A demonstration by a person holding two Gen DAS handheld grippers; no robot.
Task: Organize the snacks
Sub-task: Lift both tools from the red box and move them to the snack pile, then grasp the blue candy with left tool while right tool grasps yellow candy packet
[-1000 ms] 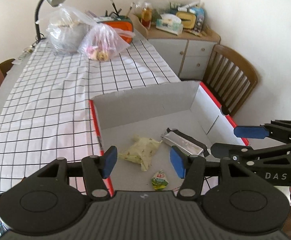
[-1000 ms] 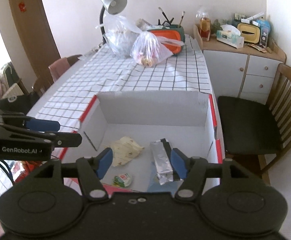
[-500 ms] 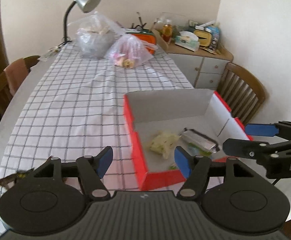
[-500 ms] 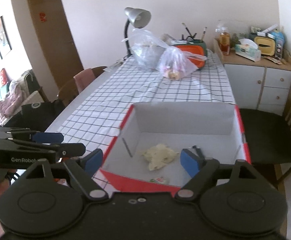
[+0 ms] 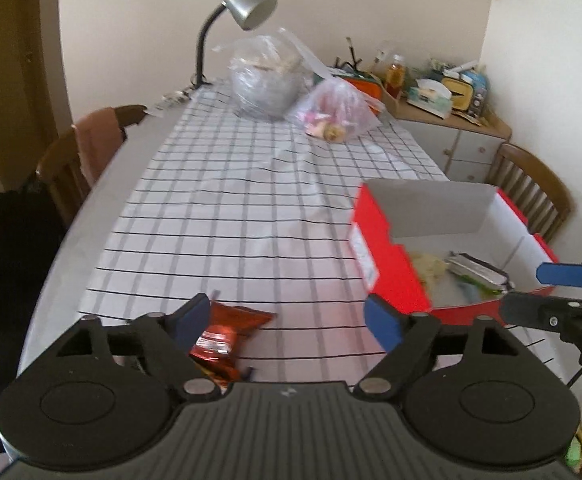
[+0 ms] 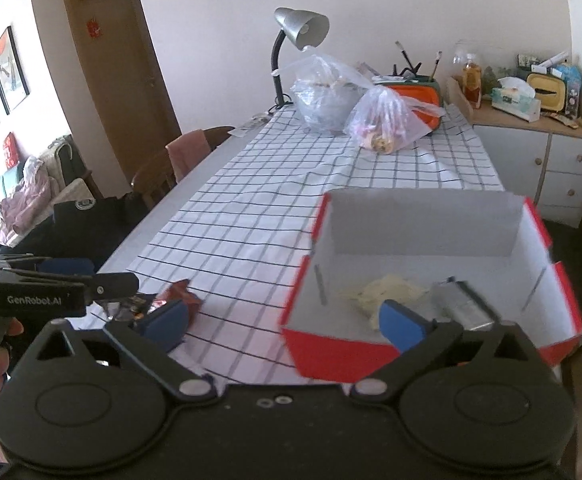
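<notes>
A red cardboard box (image 5: 387, 268) (image 6: 323, 344) stands at the table's near right corner. It holds a pale yellow snack bag (image 6: 383, 290) (image 5: 427, 262) and a silver packet (image 6: 465, 306) (image 5: 479, 270). An orange-red snack packet (image 5: 225, 334) (image 6: 179, 294) lies on the checked cloth left of the box. My left gripper (image 5: 287, 320) hangs over the cloth, jaws opening, with the packet beside its left pad and nothing gripped. My right gripper (image 6: 283, 318) is over the box's near left corner, jaws opening and empty.
Two clear plastic bags (image 6: 327, 96) (image 6: 387, 122), a desk lamp (image 6: 299, 36) and an orange container (image 6: 415, 94) stand at the table's far end. Wooden chairs (image 5: 87, 152) (image 5: 531, 196) flank the table. A cluttered sideboard (image 6: 531, 132) is at the back right.
Both grippers have pulled back and swung left, away from the box interior, and their jaws have widened. The orange-red packet on the cloth has come into view.
</notes>
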